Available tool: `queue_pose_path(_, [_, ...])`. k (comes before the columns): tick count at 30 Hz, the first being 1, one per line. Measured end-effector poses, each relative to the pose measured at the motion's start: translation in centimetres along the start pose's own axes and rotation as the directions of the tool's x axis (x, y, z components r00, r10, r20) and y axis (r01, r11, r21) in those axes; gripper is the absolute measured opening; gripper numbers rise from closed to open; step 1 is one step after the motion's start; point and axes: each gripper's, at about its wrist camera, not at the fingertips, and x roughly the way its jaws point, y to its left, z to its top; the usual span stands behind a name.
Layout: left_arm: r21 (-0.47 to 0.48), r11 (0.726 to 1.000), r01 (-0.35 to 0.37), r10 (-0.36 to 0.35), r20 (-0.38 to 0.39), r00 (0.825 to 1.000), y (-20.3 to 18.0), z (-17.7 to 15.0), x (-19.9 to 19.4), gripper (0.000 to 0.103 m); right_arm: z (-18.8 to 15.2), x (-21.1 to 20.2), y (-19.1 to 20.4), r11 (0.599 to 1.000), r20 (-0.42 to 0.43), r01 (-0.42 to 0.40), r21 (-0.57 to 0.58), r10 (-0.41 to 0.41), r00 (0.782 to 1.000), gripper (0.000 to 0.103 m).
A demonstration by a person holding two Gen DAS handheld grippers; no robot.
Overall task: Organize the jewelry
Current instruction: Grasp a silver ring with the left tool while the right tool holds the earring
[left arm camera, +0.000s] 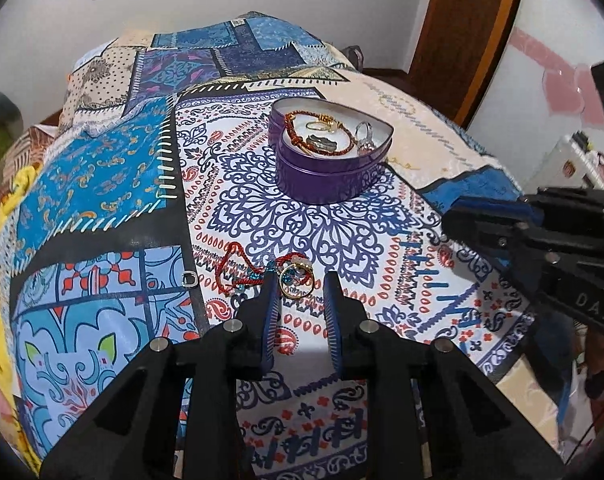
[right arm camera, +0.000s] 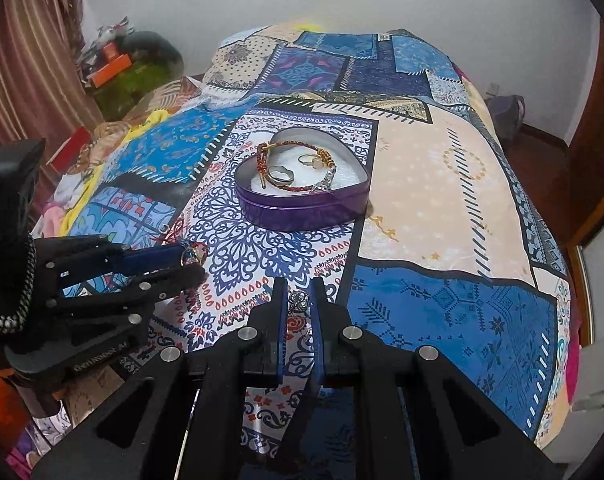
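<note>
My left gripper [left arm camera: 299,286] stands partly open, holding nothing; a gold ring [left arm camera: 295,282] lies flat on the patterned bedspread [left arm camera: 113,184] between its tips, a red cord bracelet [left arm camera: 237,258] just left. My right gripper [right arm camera: 297,294] is pinched on a silver ornate ring [right arm camera: 299,302], low centre. Above, mid-frame, sits the open purple heart tin [right arm camera: 302,204], a beaded bracelet [right arm camera: 289,168] and rings inside.

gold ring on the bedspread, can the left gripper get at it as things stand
Probably yes. The left gripper is open with the gold ring right between its fingertips; nothing blocks it, though the red cord bracelet and beads lie tangled against the ring.
</note>
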Motion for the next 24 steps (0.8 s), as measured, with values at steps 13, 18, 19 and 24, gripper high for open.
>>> queue_pose_path(13, [0.033, 0.999, -0.017, 0.017, 0.018, 1.000, -0.4, -0.2, -0.2, 0.001, 0.1, -1.0, -0.1, 1.000, 0.017, 0.006, 0.005, -0.006, 1.000, 0.010])
queue_pose_path(18, [0.016, 1.000, 0.006, -0.007, 0.029, 1.000, 0.0, -0.1, -1.1, 0.001, 0.5, -1.7, -0.3, 1.000, 0.036, 0.013, 0.009, -0.013, 0.999, 0.010])
queue_pose_path(19, [0.016, 1.000, 0.025, -0.026, 0.029, 0.999, 0.0, -0.1, -1.4, 0.001, 0.5, -1.7, -0.3, 1.000, 0.038, 0.015, 0.009, -0.015, 0.999, 0.010])
queue_pose_path(24, [0.005, 0.993, 0.117, -0.117, 0.014, 0.993, -0.5, 0.4, -1.9, 0.021, 0.5, -1.7, -0.6, 1.000, 0.035, 0.010, 0.025, -0.011, 0.999, 0.010])
